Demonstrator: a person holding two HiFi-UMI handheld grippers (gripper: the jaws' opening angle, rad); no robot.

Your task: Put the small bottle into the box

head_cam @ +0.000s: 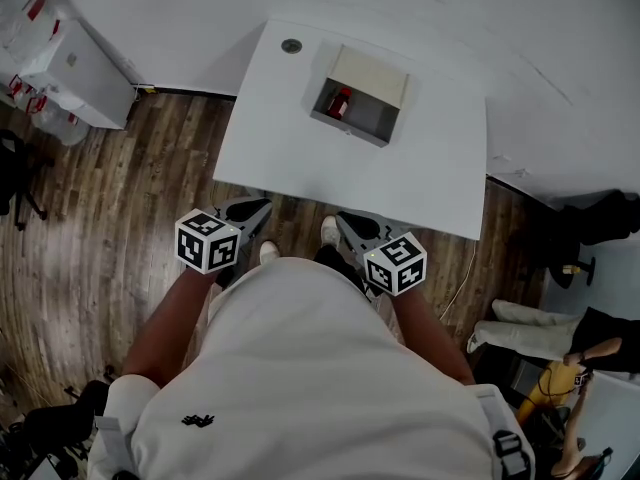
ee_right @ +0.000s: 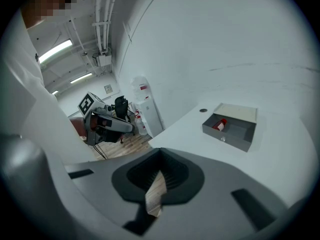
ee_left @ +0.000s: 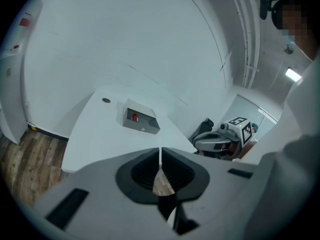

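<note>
Now, small bottle (head_cam: 341, 102): lies inside the box (head_cam: 372, 131), at its left end.
box: open-topped, on the white surface (head_cam: 290, 158), toward its far side.
left tool (ee_left: 160, 156): I read it pressed together, empty, off the near edge, well apart from the small bottle.
right tool (ee_right: 160, 159): likewise pressed together, empty, just as far back.

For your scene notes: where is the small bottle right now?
In the head view, the small bottle lies inside the open box, at its left end, on the white table.

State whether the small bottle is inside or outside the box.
Inside: the small bottle lies within the walls of the box.
</note>
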